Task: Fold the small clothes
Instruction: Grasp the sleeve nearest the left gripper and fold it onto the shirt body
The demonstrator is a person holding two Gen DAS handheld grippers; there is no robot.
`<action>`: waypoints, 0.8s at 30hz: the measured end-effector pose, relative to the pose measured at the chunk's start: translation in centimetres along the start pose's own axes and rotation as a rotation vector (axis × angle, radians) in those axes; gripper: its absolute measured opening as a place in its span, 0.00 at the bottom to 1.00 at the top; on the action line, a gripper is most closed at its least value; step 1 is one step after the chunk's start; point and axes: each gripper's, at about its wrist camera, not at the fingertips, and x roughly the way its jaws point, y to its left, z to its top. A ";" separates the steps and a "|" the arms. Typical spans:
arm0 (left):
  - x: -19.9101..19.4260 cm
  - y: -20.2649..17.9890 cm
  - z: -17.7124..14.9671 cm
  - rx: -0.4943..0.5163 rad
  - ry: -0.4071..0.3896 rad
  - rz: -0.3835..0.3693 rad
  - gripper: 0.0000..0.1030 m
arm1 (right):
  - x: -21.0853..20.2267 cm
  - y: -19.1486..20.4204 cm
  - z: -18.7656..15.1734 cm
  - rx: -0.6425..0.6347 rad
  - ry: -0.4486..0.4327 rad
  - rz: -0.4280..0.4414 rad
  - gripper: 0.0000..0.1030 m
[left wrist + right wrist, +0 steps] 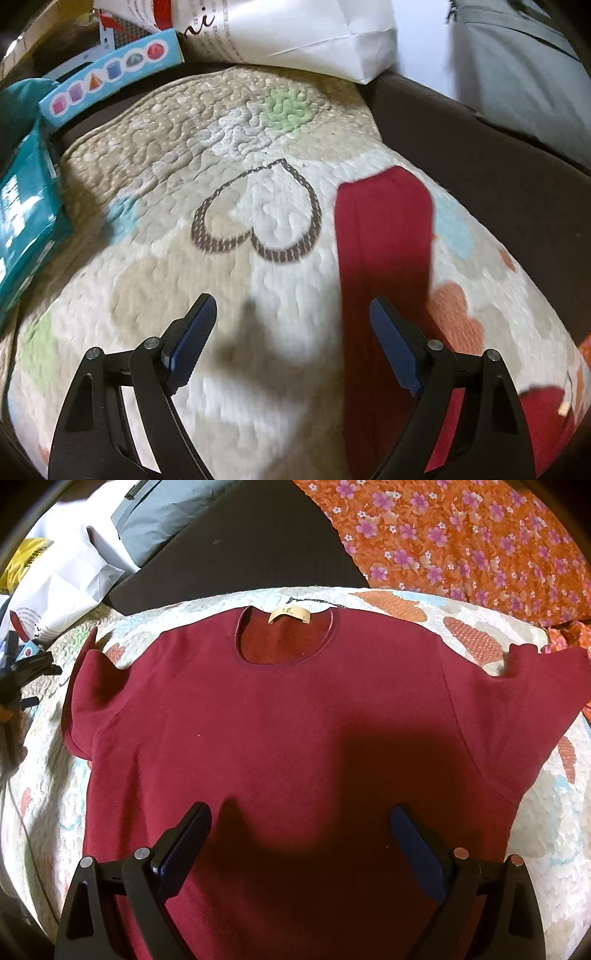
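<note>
A dark red T-shirt (pixel 295 709) lies spread flat on a quilted mat (pixel 535 830), its neckline and beige label (pixel 289 614) on the far side and both short sleeves out to the sides. My right gripper (pixel 299 810) hovers open over the shirt's lower middle, with nothing between its fingers. In the left wrist view only one red sleeve (pixel 384 229) shows, lying on the quilt (pixel 258 206) beside a brown heart outline. My left gripper (pixel 291 306) is open over bare quilt, and its right finger (pixel 391 339) stands over the sleeve's edge.
A white paper bag (pixel 295 33), a light blue toy box (pixel 110 74) and a teal box (pixel 26 206) crowd the quilt's far left. Orange floral cloth (pixel 480 546) lies at the far right, with a dark mat (pixel 240 546) and a grey bag (pixel 166 513) behind the shirt.
</note>
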 end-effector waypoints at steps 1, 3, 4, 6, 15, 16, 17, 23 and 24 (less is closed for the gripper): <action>0.8 -0.3 0.4 0.004 0.006 -0.021 0.76 | 0.1 0.0 0.0 -0.002 0.002 0.002 0.94; 1.8 -0.8 0.7 0.011 0.024 -0.052 0.76 | 0.5 0.0 0.0 -0.006 0.007 0.001 0.94; 2.5 -1.2 0.8 0.016 0.041 -0.063 0.71 | 0.7 0.1 0.1 -0.010 0.009 -0.001 0.94; 3.7 -2.0 0.7 0.026 0.067 -0.073 0.53 | 0.9 0.3 0.1 -0.022 0.009 -0.009 0.94; 1.4 -3.0 0.3 0.051 0.033 -0.189 0.04 | 0.4 0.0 0.3 -0.025 0.004 0.004 0.94; 0.3 -2.4 0.2 0.035 0.026 -0.218 0.04 | 0.2 -0.1 0.4 -0.021 -0.002 0.008 0.94; -0.9 -1.8 0.2 0.032 0.007 -0.244 0.04 | -0.2 -0.2 0.4 -0.017 -0.011 0.014 0.94; -6.5 -0.2 0.2 0.052 -0.037 -0.278 0.03 | -1.6 -0.6 0.5 0.026 -0.035 0.042 0.94; -7.7 -0.7 0.0 0.070 -0.051 -0.291 0.03 | -2.0 -0.7 0.5 0.034 -0.042 0.054 0.94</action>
